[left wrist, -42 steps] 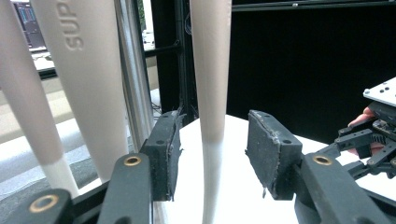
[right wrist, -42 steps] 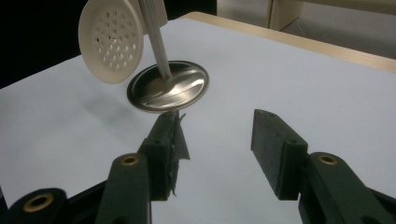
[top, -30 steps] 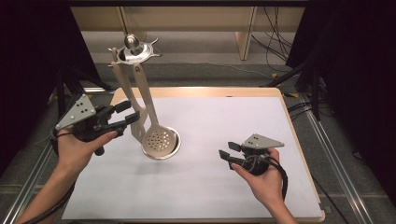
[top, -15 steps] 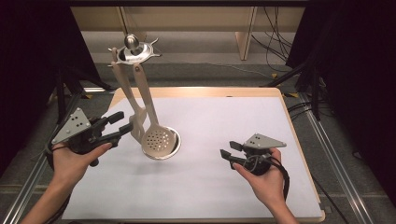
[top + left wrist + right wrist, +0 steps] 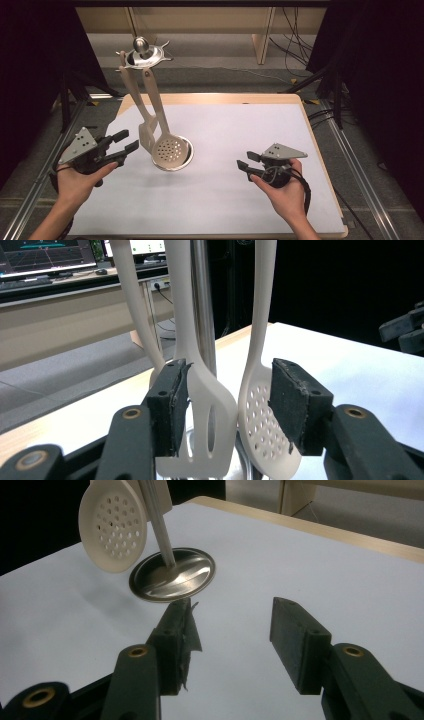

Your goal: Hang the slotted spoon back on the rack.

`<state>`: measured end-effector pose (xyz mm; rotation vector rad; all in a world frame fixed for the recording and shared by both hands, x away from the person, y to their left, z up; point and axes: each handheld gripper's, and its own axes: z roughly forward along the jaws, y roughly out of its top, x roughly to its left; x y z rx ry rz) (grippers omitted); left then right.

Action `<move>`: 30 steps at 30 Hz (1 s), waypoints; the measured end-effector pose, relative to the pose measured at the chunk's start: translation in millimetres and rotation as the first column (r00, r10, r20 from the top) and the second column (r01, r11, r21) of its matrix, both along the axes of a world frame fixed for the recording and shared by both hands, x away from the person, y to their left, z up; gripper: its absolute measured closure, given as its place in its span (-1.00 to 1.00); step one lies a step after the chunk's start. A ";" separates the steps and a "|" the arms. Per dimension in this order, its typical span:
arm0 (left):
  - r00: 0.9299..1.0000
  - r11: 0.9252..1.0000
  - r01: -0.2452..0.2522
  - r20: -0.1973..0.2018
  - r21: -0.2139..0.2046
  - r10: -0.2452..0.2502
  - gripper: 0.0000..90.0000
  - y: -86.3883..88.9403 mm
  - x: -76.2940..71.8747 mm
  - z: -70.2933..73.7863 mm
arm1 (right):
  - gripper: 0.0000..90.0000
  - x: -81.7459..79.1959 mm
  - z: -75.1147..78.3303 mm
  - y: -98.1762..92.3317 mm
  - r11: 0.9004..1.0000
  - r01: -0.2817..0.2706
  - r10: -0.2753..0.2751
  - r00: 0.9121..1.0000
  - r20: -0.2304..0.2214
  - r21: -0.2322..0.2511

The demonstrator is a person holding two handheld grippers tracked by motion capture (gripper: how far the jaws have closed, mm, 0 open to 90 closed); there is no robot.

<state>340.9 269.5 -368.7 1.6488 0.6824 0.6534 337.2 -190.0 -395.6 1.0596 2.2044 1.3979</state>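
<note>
A metal utensil stand has a hook ring (image 5: 142, 55) on top and a round base (image 5: 186, 159) on the white table. A cream slotted turner (image 5: 146, 132) and a cream perforated skimmer (image 5: 169, 150) hang from it. My left gripper (image 5: 127, 141) is open just left of the turner, apart from it. In the left gripper view the turner (image 5: 212, 405) and skimmer (image 5: 260, 430) hang beyond the open left gripper (image 5: 227, 405), with the pole (image 5: 202, 305) behind. My right gripper (image 5: 245, 161) is open and empty, right of the base. The right gripper (image 5: 230, 630) faces the base (image 5: 172, 575) and skimmer (image 5: 114, 525).
A third cream handle (image 5: 132, 305) hangs on the stand's far side. The white mat (image 5: 240, 125) lies on a wooden table whose edge (image 5: 320, 165) runs down the right. A desk with monitors (image 5: 47, 255) stands beyond the table.
My left gripper has dropped lower and drawn back a little to the left, away from the hanging handles. The right gripper has kept still.
</note>
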 end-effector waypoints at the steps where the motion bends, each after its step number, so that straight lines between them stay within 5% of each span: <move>1: 1.000 1.000 -0.002 -0.002 -0.004 0.002 0.09 0.2 -0.6 -2.3 | 0.16 0.0 0.0 -0.1 1.000 -0.001 0.001 1.000 0.004 -0.002; 11: 0.999 1.000 -0.017 -0.030 0.012 0.017 0.08 5.0 -2.2 -20.8 | 0.16 0.8 -0.7 -1.6 1.000 -0.002 0.002 1.000 0.012 -0.017; 30: 0.996 0.998 -0.054 -0.075 -0.028 0.052 0.07 11.6 -6.8 -53.3 | 0.15 1.1 -5.8 -1.8 1.000 -0.006 0.006 1.000 -0.003 -0.024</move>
